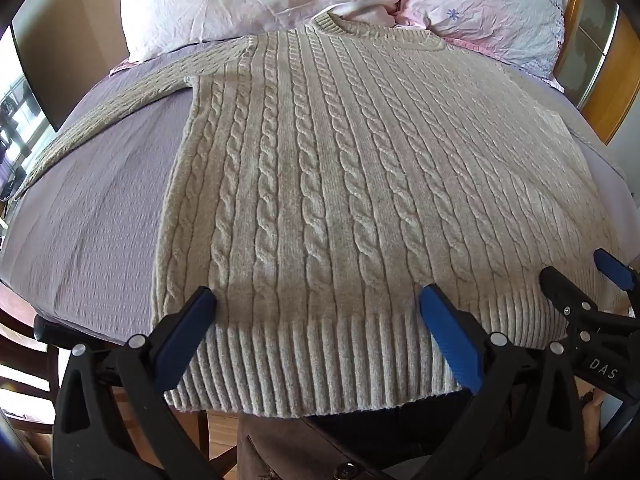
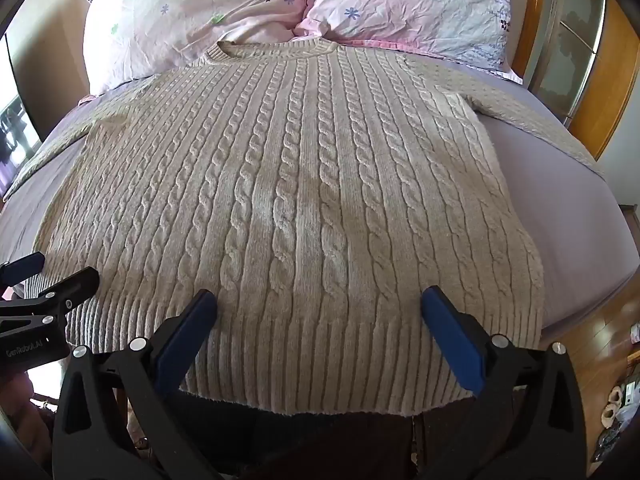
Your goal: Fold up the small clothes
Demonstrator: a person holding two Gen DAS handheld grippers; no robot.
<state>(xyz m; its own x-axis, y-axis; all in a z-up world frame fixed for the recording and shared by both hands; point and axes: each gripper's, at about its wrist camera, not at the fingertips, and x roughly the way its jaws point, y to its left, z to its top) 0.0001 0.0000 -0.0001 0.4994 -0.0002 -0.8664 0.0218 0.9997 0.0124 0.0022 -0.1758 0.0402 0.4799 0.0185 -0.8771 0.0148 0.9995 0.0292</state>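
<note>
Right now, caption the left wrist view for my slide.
Open left claw poised over ribbed hem of flat beige cable-knit sweater on lilac bedsheet.

Here's the bed (image 1: 92, 248), dressed in a lilac sheet, its near edge running along the bottom. Flat across it lies the beige cable-knit sweater (image 1: 328, 184), collar toward the headboard end, ribbed hem hanging over the near edge, both sleeves stretched out sideways. Two floral pillows (image 2: 248, 8) sit side by side beyond the collar.
</note>
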